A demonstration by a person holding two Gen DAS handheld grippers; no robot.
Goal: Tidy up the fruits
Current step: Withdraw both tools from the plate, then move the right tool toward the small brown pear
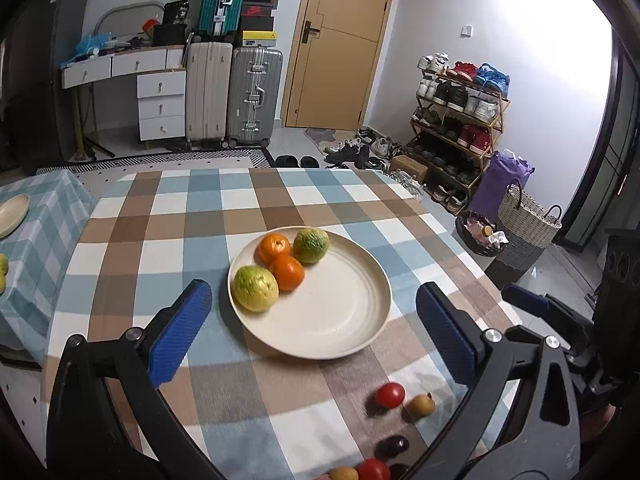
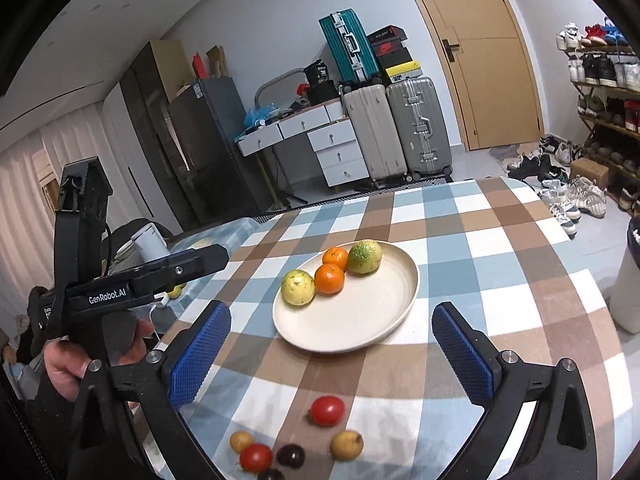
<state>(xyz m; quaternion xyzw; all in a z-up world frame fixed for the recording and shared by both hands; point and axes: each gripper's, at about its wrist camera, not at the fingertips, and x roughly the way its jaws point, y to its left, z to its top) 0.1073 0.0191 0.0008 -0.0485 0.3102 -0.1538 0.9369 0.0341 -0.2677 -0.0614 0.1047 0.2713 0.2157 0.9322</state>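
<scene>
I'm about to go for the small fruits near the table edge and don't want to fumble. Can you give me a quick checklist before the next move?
1. Left hand-held gripper open, nothing between the pads: ok.
2. Right hand-held gripper open and empty: ok.
3. Plate has free room: ok, two oranges and two green-yellow fruits sit along its far left side.
4. Small fruits still on the cloth: ok, red tomatoes, yellow ones and dark ones lie loose.
5. Whole cluster visible: cannot tell, some fruits run off the bottom edge.
</scene>
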